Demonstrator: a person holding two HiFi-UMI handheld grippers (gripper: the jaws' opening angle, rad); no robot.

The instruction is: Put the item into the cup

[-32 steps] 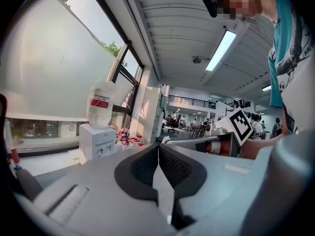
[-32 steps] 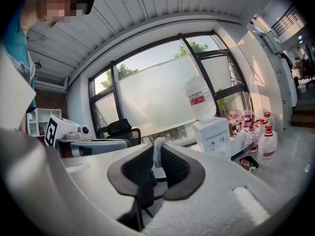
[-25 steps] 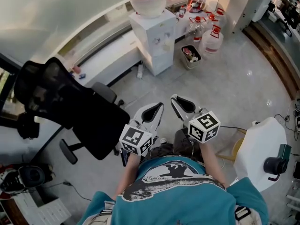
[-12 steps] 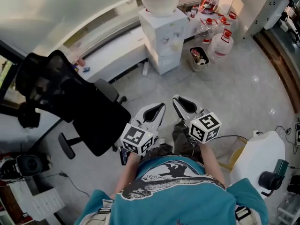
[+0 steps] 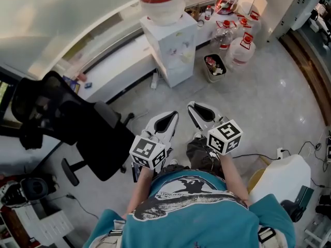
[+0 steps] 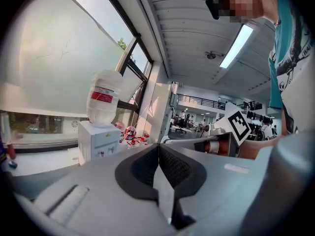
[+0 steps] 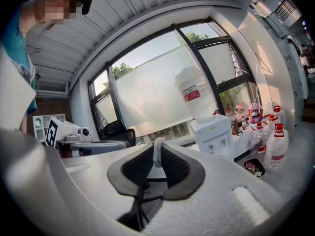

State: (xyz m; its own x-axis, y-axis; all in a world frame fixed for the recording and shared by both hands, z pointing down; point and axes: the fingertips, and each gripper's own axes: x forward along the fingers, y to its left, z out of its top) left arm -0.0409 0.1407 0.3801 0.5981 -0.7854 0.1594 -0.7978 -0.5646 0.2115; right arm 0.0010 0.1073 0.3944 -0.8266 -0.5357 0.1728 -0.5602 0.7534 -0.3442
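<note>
**Right claw clenched on a small white item, left claw closed on nothing**

The right claw [image 7: 157,150] pinches a small white item [image 7: 158,157] between its dark ribbed pads – the piece stands upright at the tips and pokes out above them. The left claw [image 6: 158,151] has its jaws pressed together with nothing between them. Both are held side by side, near each other, in front of the person's teal shirt [image 5: 196,205], above the pale floor [image 5: 258,102]. Each carries a marker cube [image 5: 225,137] printed with black-and-white squares.

Further out stands a white water dispenser [image 5: 170,45], topped by an inverted bottle [image 5: 159,1] with a red label – its print is too small to read. Just beside the dispenser sits a small bin [image 5: 213,67], and near that are clear jugs [image 5: 239,48] with red caps. A black office chair [image 5: 67,123] stands to the left. The dark print on the shirt cannot be read.
</note>
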